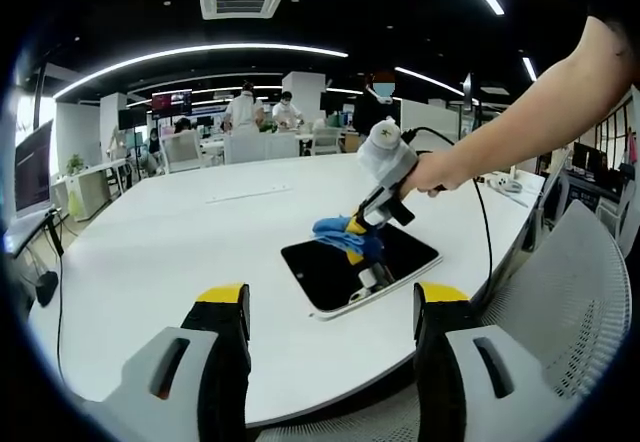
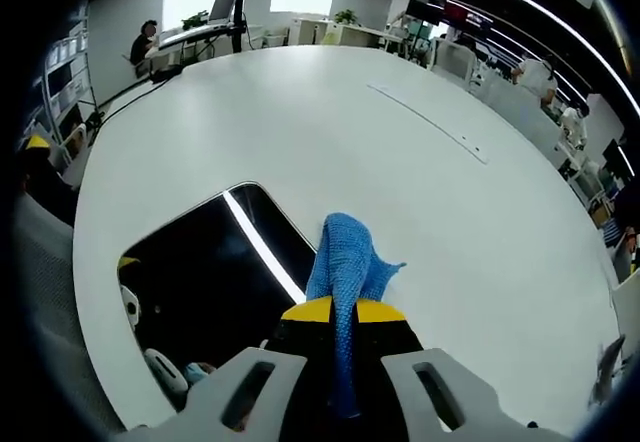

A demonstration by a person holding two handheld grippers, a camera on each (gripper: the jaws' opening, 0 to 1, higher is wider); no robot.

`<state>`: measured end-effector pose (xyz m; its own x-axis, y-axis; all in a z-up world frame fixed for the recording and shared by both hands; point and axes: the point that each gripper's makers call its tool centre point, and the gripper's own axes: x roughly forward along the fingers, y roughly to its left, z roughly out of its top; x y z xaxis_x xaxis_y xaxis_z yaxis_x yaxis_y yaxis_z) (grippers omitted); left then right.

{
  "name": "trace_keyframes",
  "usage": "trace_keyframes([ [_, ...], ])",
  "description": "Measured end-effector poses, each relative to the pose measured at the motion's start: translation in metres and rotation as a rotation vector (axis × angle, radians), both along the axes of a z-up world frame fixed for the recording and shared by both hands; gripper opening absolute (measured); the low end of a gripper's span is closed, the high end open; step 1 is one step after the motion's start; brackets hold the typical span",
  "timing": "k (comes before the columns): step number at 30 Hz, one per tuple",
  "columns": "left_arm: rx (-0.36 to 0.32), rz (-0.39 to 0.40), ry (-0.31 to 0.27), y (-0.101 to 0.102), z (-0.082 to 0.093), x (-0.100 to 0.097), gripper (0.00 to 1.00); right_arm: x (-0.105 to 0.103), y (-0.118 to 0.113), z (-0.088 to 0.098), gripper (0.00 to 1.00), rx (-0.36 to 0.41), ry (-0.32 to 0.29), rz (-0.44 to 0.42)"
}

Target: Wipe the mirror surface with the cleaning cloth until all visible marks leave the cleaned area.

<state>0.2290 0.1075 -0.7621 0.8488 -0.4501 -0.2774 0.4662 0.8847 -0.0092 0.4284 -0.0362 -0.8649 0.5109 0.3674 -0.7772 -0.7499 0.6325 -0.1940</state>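
You are holding the blue cloth [image 2: 345, 272] in your right gripper [image 2: 345, 314], its fingers closed on the fabric so that a folded strip is running up between the yellow tips and spilling out ahead of them. In the right gripper view the cloth is hanging just past the right-hand edge of the mirror [image 2: 210, 282], over the white worktop [image 2: 420, 162] as much as over the glass; the dark surface is lying to the left of your fingers, with a bright strip of ceiling light reflecting across it. That is the relation your next stroke is turning on: the glass is sitting off to the left of the cloth, so the wipe is probably calling for a sweep that way, along the mirror's long side.

In the left gripper view, the right gripper [image 1: 372, 224] is pressing the cloth [image 1: 345, 237] down near the far edge of the mirror [image 1: 330, 272], which is lying flat on the worktop [image 1: 150, 262] straight ahead of your left gripper [image 1: 330, 312]. Your left fingers are standing wide apart, holding nothing, well short of the mirror. The right hand is clearly the nearer one. Whether any marks are remaining on the glass, you cannot tell from here; the surface is reading only as dark with reflections.
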Motion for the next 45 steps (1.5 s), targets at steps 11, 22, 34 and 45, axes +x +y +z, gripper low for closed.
trace_keyframes([
  [11, 0.000, -0.003, 0.002, 0.000, 0.000, 0.000, 0.64, 0.000, -0.018, -0.001, 0.00, -0.001, 0.008, -0.023],
  [22, -0.001, -0.007, 0.002, -0.001, 0.000, 0.000, 0.64, -0.003, -0.031, -0.001, 0.00, 0.005, 0.015, -0.049],
  [34, 0.000, -0.009, 0.004, -0.001, 0.000, -0.001, 0.63, -0.006, -0.032, -0.002, 0.00, 0.059, 0.052, -0.100],
  [45, 0.002, -0.012, 0.008, -0.001, -0.001, -0.001, 0.63, -0.017, -0.032, -0.002, 0.00, 0.073, 0.049, -0.085],
])
